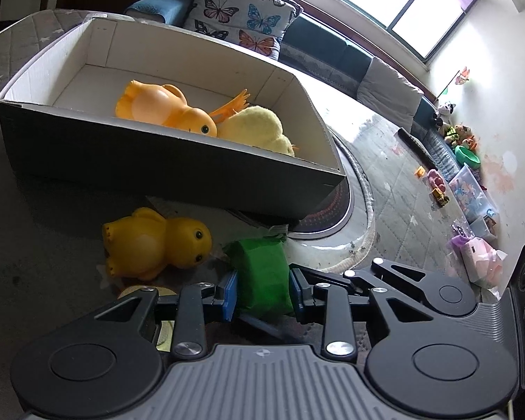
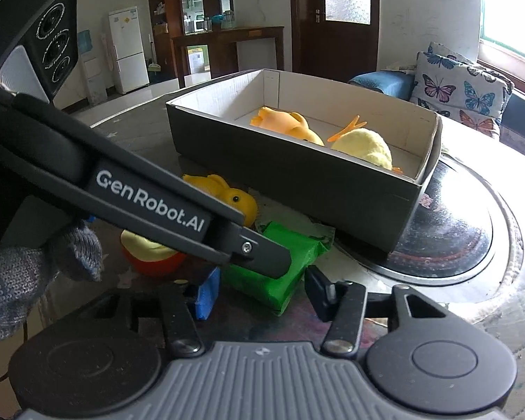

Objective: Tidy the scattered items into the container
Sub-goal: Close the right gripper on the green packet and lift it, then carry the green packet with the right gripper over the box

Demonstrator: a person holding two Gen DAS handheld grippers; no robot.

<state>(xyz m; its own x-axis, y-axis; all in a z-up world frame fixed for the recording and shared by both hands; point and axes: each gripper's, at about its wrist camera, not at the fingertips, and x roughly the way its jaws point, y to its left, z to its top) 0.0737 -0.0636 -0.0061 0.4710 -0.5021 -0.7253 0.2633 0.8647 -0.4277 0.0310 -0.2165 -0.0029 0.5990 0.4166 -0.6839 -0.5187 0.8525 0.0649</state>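
A dark cardboard box [image 1: 178,161] with a white inside stands on the table and holds an orange rubber duck [image 1: 164,105] and a pale yellow plush chick [image 1: 259,126]. In front of it lie a yellow rubber duck [image 1: 157,241] and a green packet [image 1: 262,276]. My left gripper [image 1: 262,294] has its blue pads against both sides of the green packet, shut on it. In the right wrist view the box [image 2: 297,175], the yellow duck [image 2: 234,199], the green packet [image 2: 283,280] and a red and yellow toy [image 2: 150,252] show. My right gripper [image 2: 262,294] is open, just behind the packet, with the left gripper's arm crossing in front.
A round glass hob plate [image 2: 455,231] is set in the table under the box's right end. A sofa with butterfly cushions [image 1: 241,17] stands behind. Toys and plastic bins [image 1: 465,189] line the far wall on the floor.
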